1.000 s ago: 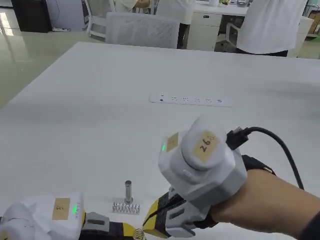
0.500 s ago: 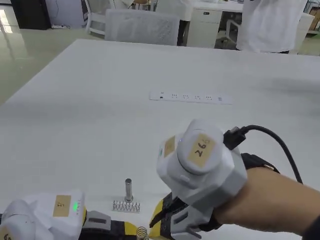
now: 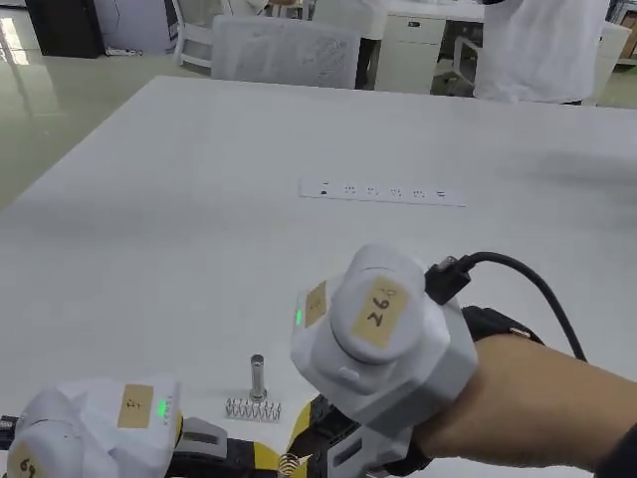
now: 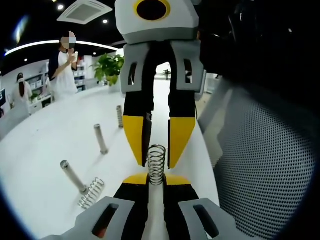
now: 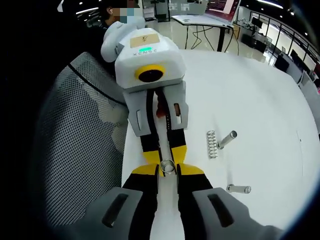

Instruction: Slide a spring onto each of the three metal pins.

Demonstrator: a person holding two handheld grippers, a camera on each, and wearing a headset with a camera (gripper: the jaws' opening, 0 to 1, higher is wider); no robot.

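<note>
White surface (image 3: 179, 219) carries all the work at its near edge. At the near left, the left gripper (image 4: 156, 179) has its jaws drawn narrow, closed on the lower coils of the held spring (image 4: 156, 164), which stands upright out of the jaw tips. Right of this gripper in the head view, the near pin (image 3: 258, 376) stands upright. The loose spring (image 3: 252, 409) lies flat just beside the base of that pin, on its near side.

In the left gripper view the near pin is the first of three upright metal pins in a row. The middle pin (image 4: 100, 138) and the far pin (image 4: 119, 116) stand beyond it, each apart from the next.

Further right, the right gripper (image 5: 168, 172) meets the left gripper tip to tip. Its jaws are narrow and sit either side of the held spring's upper coils; whether they actually press on the coils cannot be told. A socket strip (image 3: 383, 193) lies on the far part of the surface, well apart from the pins.
</note>
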